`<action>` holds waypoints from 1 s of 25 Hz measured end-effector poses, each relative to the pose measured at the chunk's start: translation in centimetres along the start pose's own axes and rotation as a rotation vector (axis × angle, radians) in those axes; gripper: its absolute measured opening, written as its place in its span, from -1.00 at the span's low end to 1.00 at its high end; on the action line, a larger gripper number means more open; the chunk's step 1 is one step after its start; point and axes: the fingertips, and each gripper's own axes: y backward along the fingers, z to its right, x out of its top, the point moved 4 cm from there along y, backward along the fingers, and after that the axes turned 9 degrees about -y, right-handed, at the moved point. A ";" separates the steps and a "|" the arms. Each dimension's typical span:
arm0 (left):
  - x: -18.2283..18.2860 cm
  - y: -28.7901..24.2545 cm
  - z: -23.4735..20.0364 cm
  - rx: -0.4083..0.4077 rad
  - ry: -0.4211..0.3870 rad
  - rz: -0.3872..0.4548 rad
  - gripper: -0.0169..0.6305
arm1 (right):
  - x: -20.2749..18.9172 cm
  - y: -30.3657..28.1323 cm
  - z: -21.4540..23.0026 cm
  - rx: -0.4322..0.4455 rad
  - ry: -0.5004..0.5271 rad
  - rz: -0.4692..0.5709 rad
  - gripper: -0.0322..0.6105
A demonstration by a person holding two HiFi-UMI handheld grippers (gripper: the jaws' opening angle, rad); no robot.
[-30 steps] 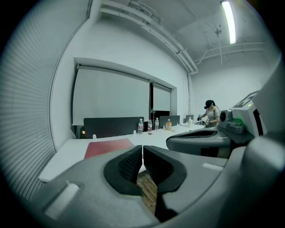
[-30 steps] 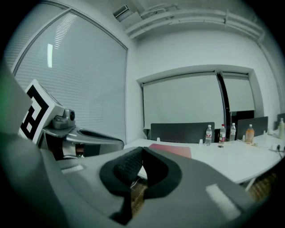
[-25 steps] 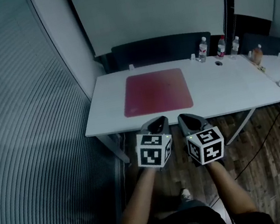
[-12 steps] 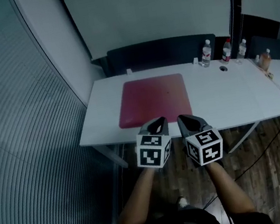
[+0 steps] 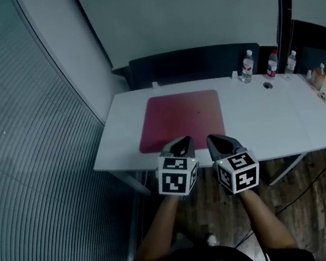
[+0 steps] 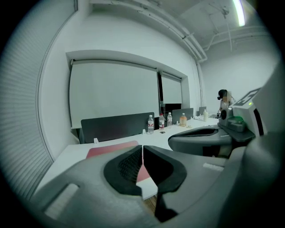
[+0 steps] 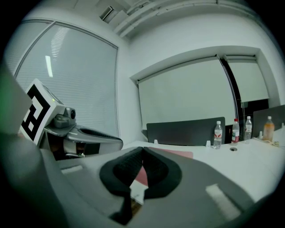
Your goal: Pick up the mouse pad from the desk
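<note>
A dark red mouse pad [image 5: 180, 120] lies flat on the left half of a long white desk [image 5: 261, 119]; it also shows in the left gripper view [image 6: 111, 149] and the right gripper view [image 7: 176, 153]. Side by side, my left gripper [image 5: 181, 146] and right gripper [image 5: 218, 142] hover at the desk's near edge, just short of the pad. Both are shut with nothing between their jaws. Each points forward over the desk, tilted slightly down.
Three water bottles [image 5: 271, 64] stand at the desk's back edge, and an orange-capped bottle [image 5: 318, 76] at the far right. A dark partition panel [image 5: 192, 64] runs behind the desk. Window blinds [image 5: 26, 169] fill the left side. Cables [image 5: 320, 174] trail over the wooden floor.
Both grippers have come forward together to the desk's near edge, so the desk and pad now sit closer and lower in the head view. Their jaws stayed shut.
</note>
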 end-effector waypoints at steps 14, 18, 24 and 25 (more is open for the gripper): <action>-0.9 -3.8 -5.1 -0.003 0.013 -0.008 -0.91 | 0.6 -5.9 1.1 -0.022 -0.007 -0.015 -0.89; -0.9 -5.8 -8.0 -0.018 0.021 0.000 -0.91 | 1.3 -9.0 1.4 -0.047 0.007 -0.015 -0.89; -1.4 -9.0 -12.7 -0.051 0.024 0.013 -0.91 | 1.9 -14.0 1.4 -0.085 0.015 -0.015 -0.89; -1.5 -9.5 -13.4 -0.057 0.025 0.014 -0.91 | 1.9 -14.8 1.5 -0.093 0.013 -0.017 -0.89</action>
